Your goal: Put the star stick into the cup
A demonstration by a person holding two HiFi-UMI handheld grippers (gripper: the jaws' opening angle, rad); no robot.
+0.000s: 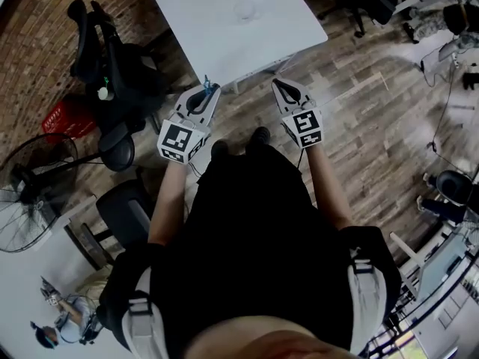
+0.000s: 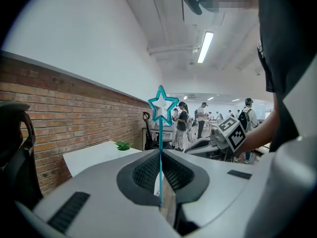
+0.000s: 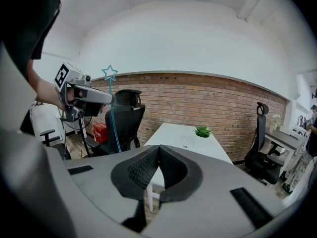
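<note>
Your left gripper [image 2: 160,155] grasps the star stick [image 2: 160,133], star above its jaws; your right gripper [image 3: 157,148] is clenched, empty.

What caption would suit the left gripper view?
Left gripper shut on a blue star stick, brick wall at left.

Wears black short-sleeved top [image 1: 254,223], pale buckled shoulder straps [image 1: 139,307], black shoes [image 1: 260,134]. Carries pale grey left gripper [image 1: 209,88] and right gripper [image 1: 278,84], with black ribbed pads [image 2: 147,171] and black-and-white marker cubes [image 1: 178,140].
</note>
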